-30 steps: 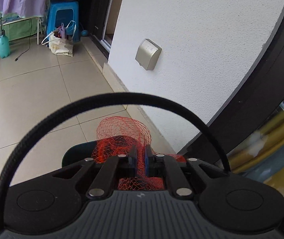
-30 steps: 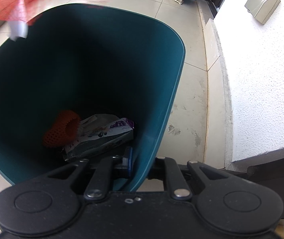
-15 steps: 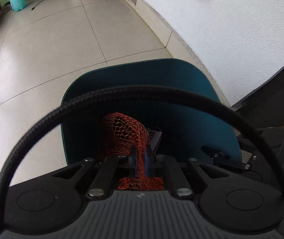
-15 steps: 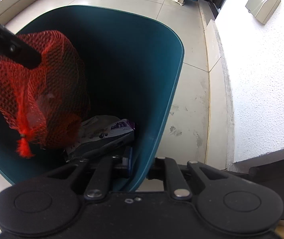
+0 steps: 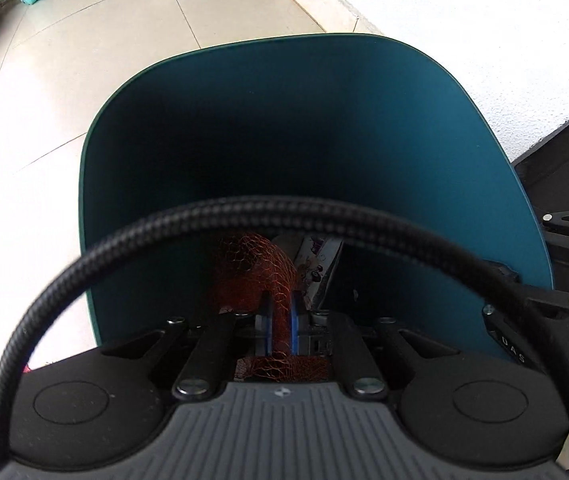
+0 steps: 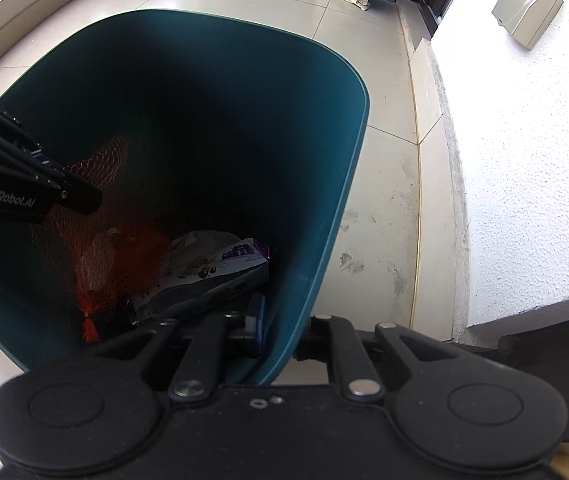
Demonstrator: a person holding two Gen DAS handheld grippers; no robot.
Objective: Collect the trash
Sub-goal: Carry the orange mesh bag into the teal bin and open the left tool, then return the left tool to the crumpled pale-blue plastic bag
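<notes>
Deep shadow swallows the teal plastic bin's floor. Left gripper pinches the orange mesh net bag, dangling inside at eight o'clock over a crumpled printed wrapper. Right gripper clamps the smooth near rim.

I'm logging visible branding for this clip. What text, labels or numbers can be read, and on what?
"GenRobot.AI": white print on the left gripper, right wrist view.
"DAS", partly cut off: on the right gripper, left wrist view.
Printed packet in the teal bin: too blurred to read.
</notes>
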